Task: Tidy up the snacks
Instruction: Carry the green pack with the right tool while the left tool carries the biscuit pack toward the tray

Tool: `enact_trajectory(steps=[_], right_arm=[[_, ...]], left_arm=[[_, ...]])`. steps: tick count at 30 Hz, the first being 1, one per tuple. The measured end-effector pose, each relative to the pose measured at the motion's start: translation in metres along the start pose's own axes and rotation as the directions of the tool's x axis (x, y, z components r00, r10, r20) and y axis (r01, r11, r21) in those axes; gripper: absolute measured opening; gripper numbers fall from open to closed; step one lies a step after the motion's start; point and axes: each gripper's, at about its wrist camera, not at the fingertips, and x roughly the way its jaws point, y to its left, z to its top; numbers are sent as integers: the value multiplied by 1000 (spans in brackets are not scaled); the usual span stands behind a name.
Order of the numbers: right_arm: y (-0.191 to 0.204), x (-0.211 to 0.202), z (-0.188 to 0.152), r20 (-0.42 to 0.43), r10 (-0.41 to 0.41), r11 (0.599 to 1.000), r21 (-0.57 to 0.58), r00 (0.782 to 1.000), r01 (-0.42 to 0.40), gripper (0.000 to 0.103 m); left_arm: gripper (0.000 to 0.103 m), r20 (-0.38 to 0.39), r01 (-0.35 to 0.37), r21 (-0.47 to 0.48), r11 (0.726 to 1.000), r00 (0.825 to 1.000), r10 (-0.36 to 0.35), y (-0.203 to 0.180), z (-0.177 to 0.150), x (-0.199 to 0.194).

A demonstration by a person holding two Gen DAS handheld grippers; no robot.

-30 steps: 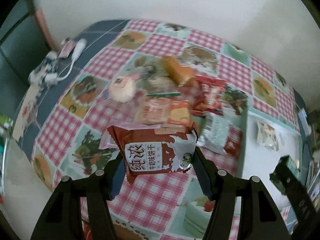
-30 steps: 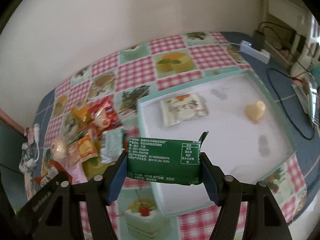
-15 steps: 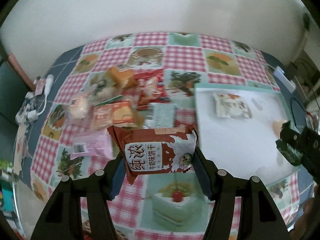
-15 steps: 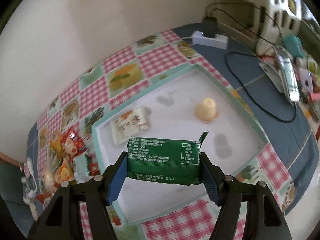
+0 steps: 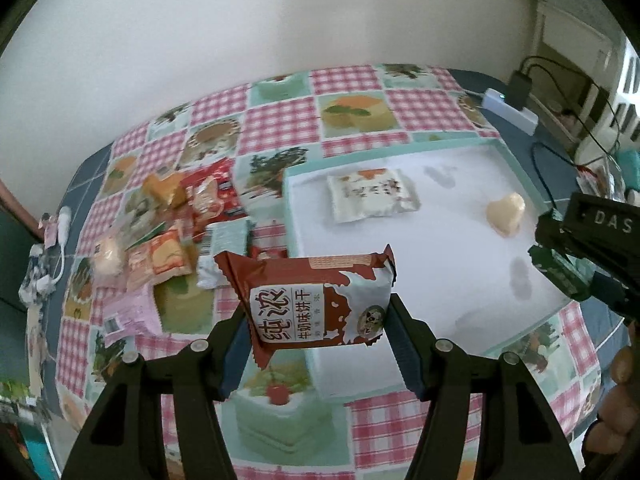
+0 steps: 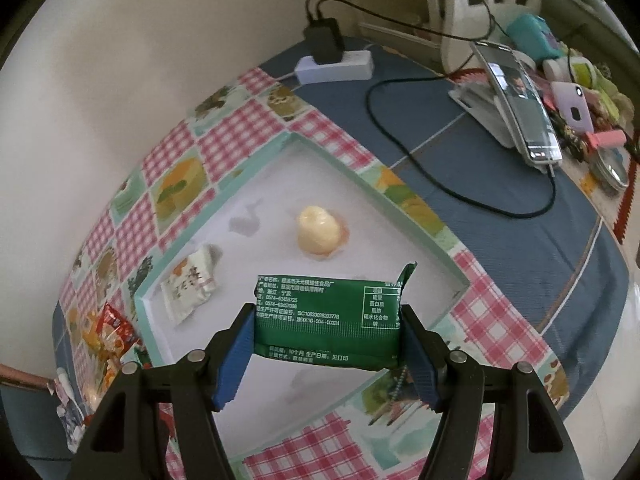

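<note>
1. A brown biscuit packet [image 5: 320, 300] hangs over the white tray's [image 5: 440, 320] near-left edge, clamped in the left gripper [image 5: 316, 332].
2. The right gripper [image 6: 326, 344] grips a green packet [image 6: 328, 320] above the tray.
3. A white sachet [image 6: 188, 284] and a yellow jelly cup [image 6: 318, 230] lie inside.

Between the left gripper [image 5: 316, 332]'s matt black plastic fingers, the brown biscuit packet [image 5: 316, 300] is glossy film (crinkled at its seams). The green packet [image 6: 328, 320] in the right gripper [image 6: 328, 336] looks equally shiny. Beyond both, the white tray [image 6: 384, 200] looks smooth, matt.
</note>
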Motion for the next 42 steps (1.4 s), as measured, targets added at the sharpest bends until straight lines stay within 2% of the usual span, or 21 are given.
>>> enact_trajectory(steps=[8, 13, 16, 21, 31, 39, 42], right_arm=[[-10, 10, 2, -32, -19, 1000, 19, 999, 19, 72], [-6, 14, 1, -43, -22, 1000, 7, 999, 22, 72], [-4, 16, 0, -50, -26, 1000, 4, 998, 26, 72], [-4, 22, -1, -67, -35, 999, -2, 997, 35, 72], [0, 39, -4, -106, -71, 997, -28, 992, 69, 72], [9, 46, -6, -115, -81, 995, -62, 990, 75, 73], [11, 48, -7, -119, -84, 995, -69, 989, 76, 73]], left_arm=[[65, 9, 4, 60, 998, 1000, -5, -25, 3, 8], [65, -34, 34, 53, 998, 999, -32, -30, 4, 21], [65, -54, 29, 62, 998, 998, -25, -35, 3, 31], [65, -112, 65, 36, 997, 992, -61, -35, 3, 46], [65, -179, 72, -8, 997, 981, -72, -26, 0, 75], [65, -178, 97, -22, 995, 979, -99, -24, 5, 77], [71, -188, 103, -28, 994, 976, -106, -22, 6, 80]])
